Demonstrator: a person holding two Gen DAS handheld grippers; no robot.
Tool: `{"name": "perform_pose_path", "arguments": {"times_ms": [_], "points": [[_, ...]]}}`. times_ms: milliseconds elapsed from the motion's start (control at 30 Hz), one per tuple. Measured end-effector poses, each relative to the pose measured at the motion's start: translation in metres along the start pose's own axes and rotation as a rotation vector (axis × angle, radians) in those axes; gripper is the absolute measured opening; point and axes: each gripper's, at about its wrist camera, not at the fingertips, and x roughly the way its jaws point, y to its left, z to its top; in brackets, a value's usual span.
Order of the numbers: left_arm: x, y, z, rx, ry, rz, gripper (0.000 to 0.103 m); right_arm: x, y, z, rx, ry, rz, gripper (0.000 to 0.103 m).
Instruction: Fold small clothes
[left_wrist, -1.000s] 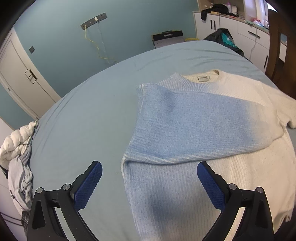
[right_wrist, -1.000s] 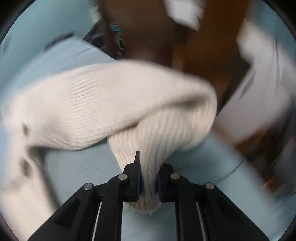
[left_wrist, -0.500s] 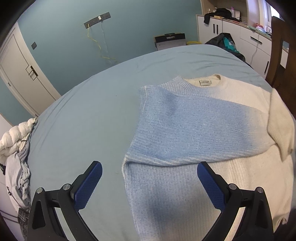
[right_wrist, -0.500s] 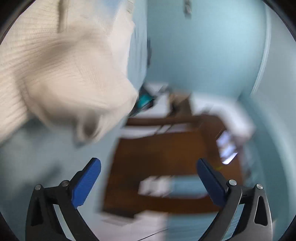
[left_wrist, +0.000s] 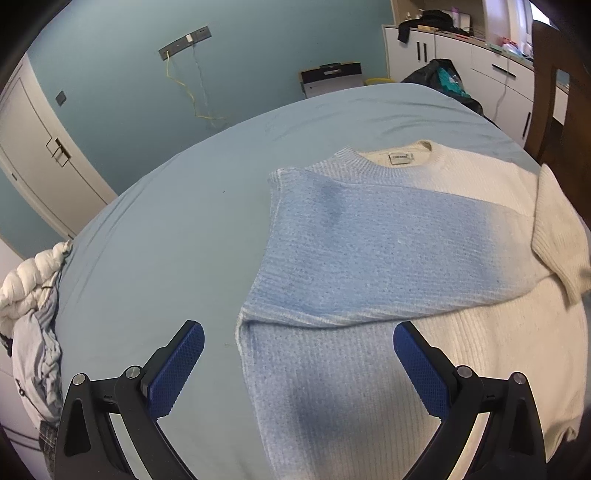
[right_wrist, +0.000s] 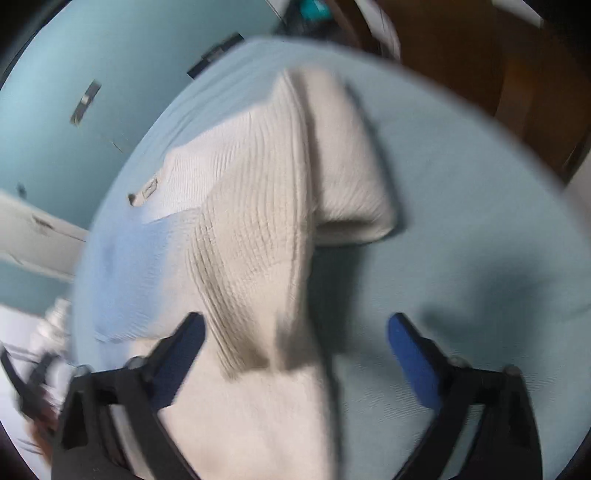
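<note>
Sweater (left_wrist: 388, 258) flat on bed (left_wrist: 166, 240), frame centre-right. Left tongs (left_wrist: 297, 363) open, empty. Right tongs (right_wrist: 295, 350) open, just narrowing, gripping nothing.

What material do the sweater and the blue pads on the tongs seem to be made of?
The sweater looks like a soft, matte rib knit, maybe wool or cotton; ridged rows show across it, fading from blue to cream. The pads on the left tongs look like rubber or plastic, with a fine dotted texture.
</note>
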Motion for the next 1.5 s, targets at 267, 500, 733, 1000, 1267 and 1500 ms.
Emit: {"name": "perform_pose_path", "arguments": {"times_ms": [267, 500, 733, 1000, 1267, 1500], "points": [[-0.012, -0.019, -0.002, 0.077, -0.07, -0.029, 0.103, -0.017, 0.051, 0.006, -0.077, -0.064, -0.008, 0.003], [-0.065, -0.083, -0.015, 0.323, -0.262, -0.197, 0.103, -0.088, 0.125, 0.019, -0.197, -0.154, 0.148, 0.003], [-0.091, -0.124, -0.032, 0.439, -0.301, -0.411, 0.103, -0.026, 0.205, 0.059, -0.346, 0.034, 0.232, 0.033], [-0.038, -0.133, -0.027, 0.387, -0.126, -0.408, 0.103, -0.014, 0.148, 0.016, 0.027, -0.095, 0.242, 0.086], [0.059, -0.163, 0.033, 0.078, 0.245, -0.519, 0.103, 0.004, 0.023, -0.014, 0.361, -0.229, 0.101, 0.086], [0.121, -0.179, 0.064, -0.24, 0.505, -0.627, 0.093, 0.01, 0.017, -0.005, 0.405, -0.287, 0.116, 0.086]]}}
